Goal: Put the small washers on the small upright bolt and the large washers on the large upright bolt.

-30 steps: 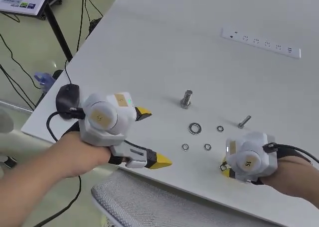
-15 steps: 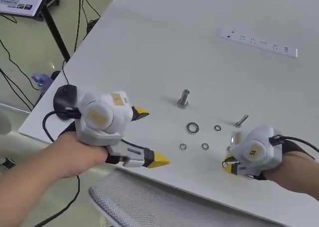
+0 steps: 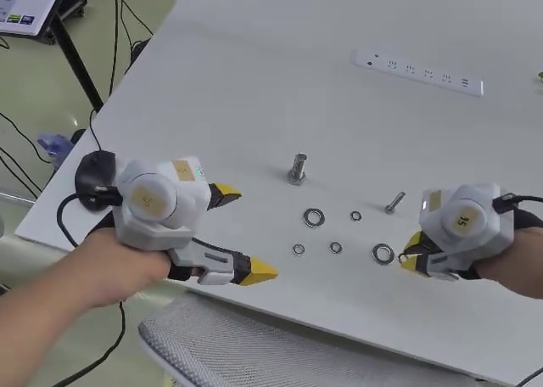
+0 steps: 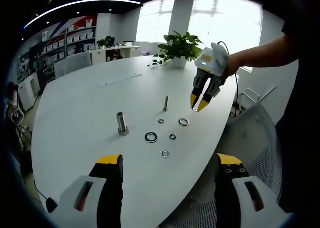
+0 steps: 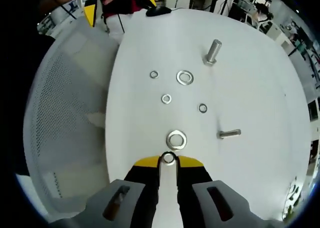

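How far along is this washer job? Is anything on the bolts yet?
Barely begun. Done: nothing; the large bolt and small bolt both stand bare. In hand: the right gripper pinches one small washer in its jaws. Left to do: three more small washers and two large washers lie loose on the table; the left gripper is open.

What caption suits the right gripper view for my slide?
Right gripper pinching a small silver metal washer, a large silver washer lying just ahead on the white table.
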Action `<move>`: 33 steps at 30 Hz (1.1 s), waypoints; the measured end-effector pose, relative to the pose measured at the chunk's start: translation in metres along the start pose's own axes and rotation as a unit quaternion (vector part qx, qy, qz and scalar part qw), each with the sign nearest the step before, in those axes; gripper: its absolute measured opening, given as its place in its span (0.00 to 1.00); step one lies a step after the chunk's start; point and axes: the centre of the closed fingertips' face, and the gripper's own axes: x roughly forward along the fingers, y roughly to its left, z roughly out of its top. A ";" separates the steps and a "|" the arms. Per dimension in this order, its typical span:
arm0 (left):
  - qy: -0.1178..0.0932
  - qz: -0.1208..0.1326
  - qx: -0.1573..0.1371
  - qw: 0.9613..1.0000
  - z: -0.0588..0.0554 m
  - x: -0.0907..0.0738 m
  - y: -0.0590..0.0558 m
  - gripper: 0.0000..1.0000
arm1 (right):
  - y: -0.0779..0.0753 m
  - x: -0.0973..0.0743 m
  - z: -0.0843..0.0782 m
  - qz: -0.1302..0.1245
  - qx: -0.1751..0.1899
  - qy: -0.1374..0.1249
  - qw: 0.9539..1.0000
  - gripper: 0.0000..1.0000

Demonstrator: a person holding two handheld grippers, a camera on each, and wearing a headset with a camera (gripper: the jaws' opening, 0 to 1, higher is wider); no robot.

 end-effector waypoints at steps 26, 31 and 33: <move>0.002 0.013 -0.013 1.000 0.004 -0.003 0.009 0.72 | -0.076 -0.036 0.029 -0.033 0.018 0.007 0.999 0.13; 0.001 0.009 -0.013 1.000 0.004 -0.003 0.008 0.71 | -0.085 -0.029 0.037 -0.029 0.018 0.008 0.999 0.13; 0.001 0.008 -0.010 1.000 0.004 -0.003 0.008 0.72 | -0.086 -0.025 0.038 -0.027 0.017 0.011 0.999 0.13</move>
